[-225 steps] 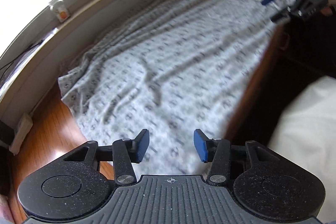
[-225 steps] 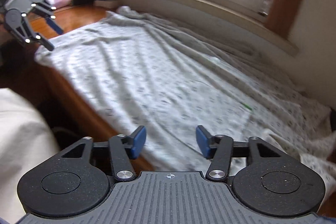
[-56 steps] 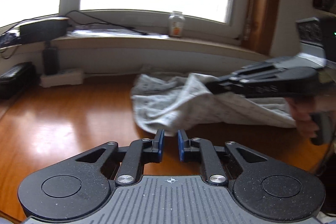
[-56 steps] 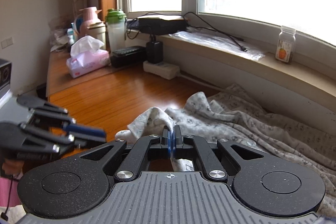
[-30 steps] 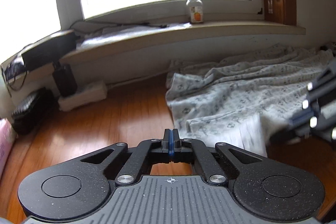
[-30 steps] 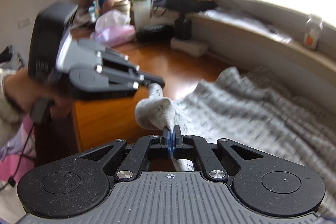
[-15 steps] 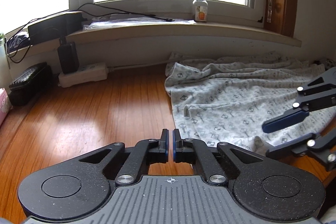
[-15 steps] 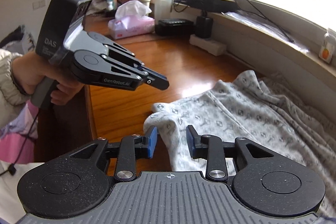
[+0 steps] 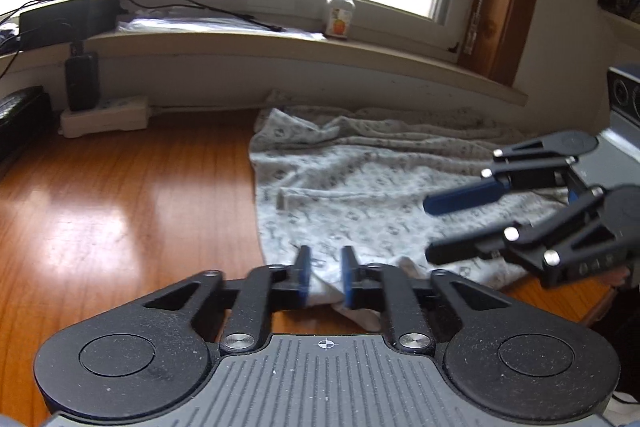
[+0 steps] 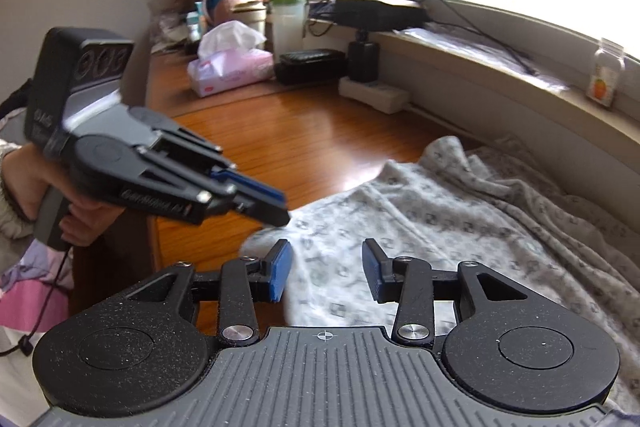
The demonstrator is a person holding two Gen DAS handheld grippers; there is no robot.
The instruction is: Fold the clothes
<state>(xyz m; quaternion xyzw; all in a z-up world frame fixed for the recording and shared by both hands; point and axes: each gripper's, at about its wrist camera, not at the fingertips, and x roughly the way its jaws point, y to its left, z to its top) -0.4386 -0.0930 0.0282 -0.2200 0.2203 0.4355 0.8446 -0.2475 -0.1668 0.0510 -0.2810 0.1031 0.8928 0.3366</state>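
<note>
The glossy reddish-brown wooden table (image 9: 120,195) fills most of both views and runs back to a pale window sill. Across the table's right half, from its near edge to the wall under the sill, lies the grey patterned cotton garment (image 9: 360,187), rumpled along its far side and flatter toward the near edge; its left border runs as a fairly straight line down the table's middle.

The black left gripper with blue finger pads (image 9: 324,279) sits at the table's near edge, over the garment's near-left corner. Its jaws stand a narrow way apart, with a fold of that corner lying between them; they are not pressed together on it. In the right wrist view a hand (image 10: 44,195) grips its handle off the table's left end.

The black right gripper with blue pads (image 10: 326,277) hovers above the garment to the right of that corner, its jaws spread wide and holding nothing.

At the table's far left stand a pink tissue pack (image 10: 230,69) and a green-lidded bottle (image 10: 286,17); a small clear jar with an orange label (image 9: 340,13) stands on the sill behind the table.
</note>
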